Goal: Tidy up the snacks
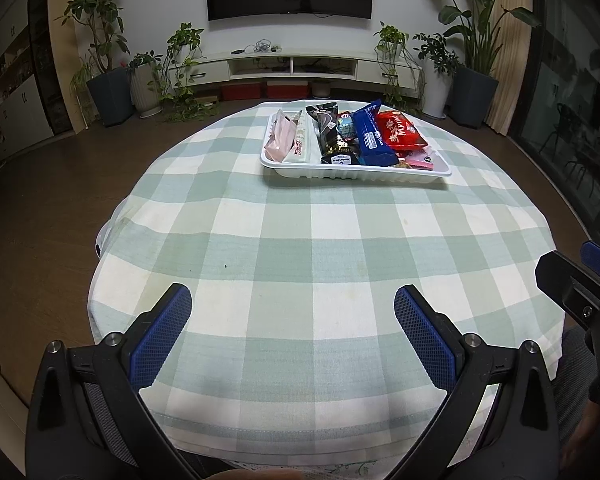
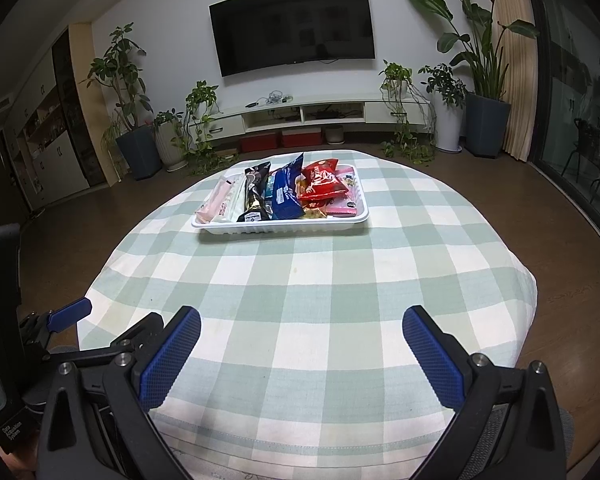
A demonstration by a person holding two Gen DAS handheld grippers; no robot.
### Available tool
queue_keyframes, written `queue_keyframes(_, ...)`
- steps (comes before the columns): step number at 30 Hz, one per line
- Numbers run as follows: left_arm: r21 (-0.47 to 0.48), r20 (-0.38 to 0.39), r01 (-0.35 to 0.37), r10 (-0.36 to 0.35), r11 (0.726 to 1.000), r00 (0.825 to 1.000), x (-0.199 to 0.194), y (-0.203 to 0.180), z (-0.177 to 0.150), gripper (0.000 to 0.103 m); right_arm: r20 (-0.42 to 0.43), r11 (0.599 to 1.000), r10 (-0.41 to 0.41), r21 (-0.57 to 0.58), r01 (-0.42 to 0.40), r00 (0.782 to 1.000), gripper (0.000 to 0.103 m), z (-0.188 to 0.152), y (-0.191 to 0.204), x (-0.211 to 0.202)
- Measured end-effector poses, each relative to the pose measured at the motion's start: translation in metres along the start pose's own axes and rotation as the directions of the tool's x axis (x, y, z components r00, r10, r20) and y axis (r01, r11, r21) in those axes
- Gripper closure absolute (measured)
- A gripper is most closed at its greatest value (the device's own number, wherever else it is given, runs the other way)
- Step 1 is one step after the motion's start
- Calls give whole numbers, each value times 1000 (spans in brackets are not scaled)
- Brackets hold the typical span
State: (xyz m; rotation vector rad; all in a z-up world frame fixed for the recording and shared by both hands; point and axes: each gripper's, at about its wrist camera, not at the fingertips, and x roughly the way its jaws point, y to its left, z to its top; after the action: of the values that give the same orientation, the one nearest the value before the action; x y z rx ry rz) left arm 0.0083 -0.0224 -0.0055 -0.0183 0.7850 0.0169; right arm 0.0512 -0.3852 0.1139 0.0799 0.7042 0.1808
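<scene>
Left gripper wide open, nothing between its blue pads, hovering low over the near edge of the checked tablecloth. Right gripper also wide open and empty, just beside the left one at the same near edge; in the left wrist view its tip shows at far right.

White plastic tray sits well ahead of both grippers on the far part of the table, slightly right of center for the left gripper and slightly left of center for the right gripper.

All snacks lie inside the tray, packed side by side: pink packet at the left end, white bar touching it, black wrapper, blue biscuit pack, red bag on top at the right, pink wafer pack under it.

No loose snack on the cloth between the grippers and tray.
</scene>
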Motion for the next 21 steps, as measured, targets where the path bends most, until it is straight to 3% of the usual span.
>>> queue_keyframes(21,1,0,0,0,1000,1000,0,-1,-1,0,-2,1000,0,0,0,1000,0,2,0,-3)
